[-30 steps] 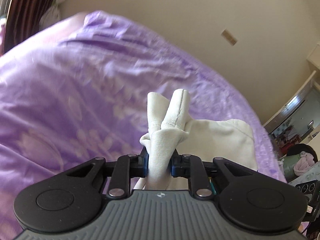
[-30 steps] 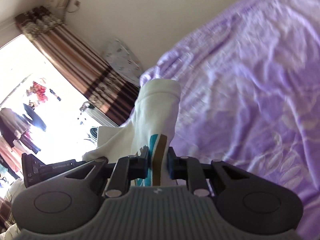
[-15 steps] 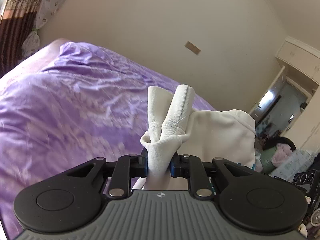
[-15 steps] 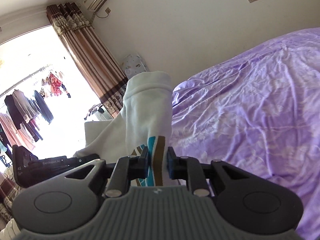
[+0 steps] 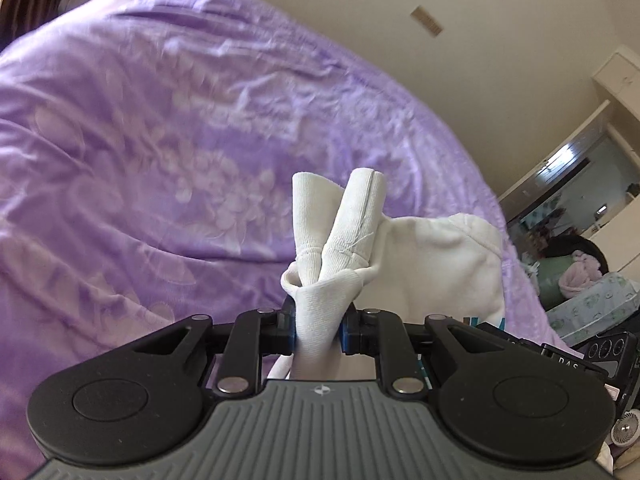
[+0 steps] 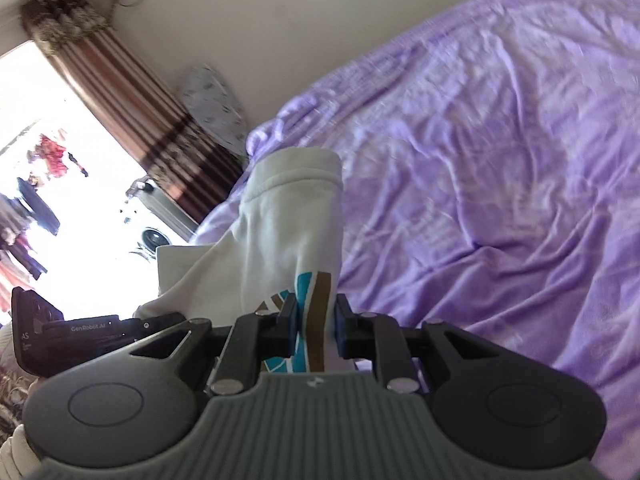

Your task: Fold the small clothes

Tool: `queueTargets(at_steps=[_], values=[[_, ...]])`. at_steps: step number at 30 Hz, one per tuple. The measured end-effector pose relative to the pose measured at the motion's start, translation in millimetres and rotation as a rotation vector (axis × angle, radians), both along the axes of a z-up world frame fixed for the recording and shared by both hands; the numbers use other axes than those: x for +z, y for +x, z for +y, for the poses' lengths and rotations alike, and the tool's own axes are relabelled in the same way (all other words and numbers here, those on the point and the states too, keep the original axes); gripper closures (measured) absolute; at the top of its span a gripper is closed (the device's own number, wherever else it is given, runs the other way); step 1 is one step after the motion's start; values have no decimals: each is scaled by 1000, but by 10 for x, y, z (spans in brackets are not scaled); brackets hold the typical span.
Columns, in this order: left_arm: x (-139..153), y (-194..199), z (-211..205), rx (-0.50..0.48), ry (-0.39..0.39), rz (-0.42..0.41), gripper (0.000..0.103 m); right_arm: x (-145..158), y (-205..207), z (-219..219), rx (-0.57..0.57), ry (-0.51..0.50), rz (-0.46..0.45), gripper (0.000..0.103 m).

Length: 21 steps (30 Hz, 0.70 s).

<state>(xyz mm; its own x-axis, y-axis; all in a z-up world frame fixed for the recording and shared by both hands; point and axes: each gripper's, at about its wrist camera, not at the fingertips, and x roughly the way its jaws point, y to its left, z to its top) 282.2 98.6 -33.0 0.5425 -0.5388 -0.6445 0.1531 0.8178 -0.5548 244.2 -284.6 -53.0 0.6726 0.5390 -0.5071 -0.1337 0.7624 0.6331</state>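
Note:
Both grippers hold one small white garment above a purple bed. My left gripper [image 5: 318, 330] is shut on a bunched white ribbed end of the garment [image 5: 340, 240], which sticks up past the fingers; more white cloth [image 5: 440, 264] hangs to the right. My right gripper [image 6: 314, 326] is shut on a part of the white garment [image 6: 292, 216] with a teal and brown print [image 6: 314, 312]. The left gripper's body [image 6: 80, 332] shows at the left of the right wrist view.
The purple bedspread [image 5: 160, 140] fills the area ahead in both views [image 6: 480, 160]. A beige wall [image 5: 440, 20] lies beyond it. A striped brown curtain [image 6: 132, 92] and bright window are at the left of the right wrist view. A doorway and cluttered items [image 5: 580, 264] are at the right of the left wrist view.
Both grippers have tilted down toward the bed after pointing up at the wall half a second ago. The garment stays clamped in both.

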Motion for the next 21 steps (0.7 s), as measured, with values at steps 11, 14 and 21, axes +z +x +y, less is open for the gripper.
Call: queueTargets(at_steps=[11,14,21], values=[[-925,680,40,-12,32,194,79,-906,780,-4,-1,-15,157,89],[-1105,718,150,0,-11,215,69,-1130,887,-36,-7,-17,196,89],[-986,658,191,46,15,228,59,-1044,794,-74,-38,-56,204,79]])
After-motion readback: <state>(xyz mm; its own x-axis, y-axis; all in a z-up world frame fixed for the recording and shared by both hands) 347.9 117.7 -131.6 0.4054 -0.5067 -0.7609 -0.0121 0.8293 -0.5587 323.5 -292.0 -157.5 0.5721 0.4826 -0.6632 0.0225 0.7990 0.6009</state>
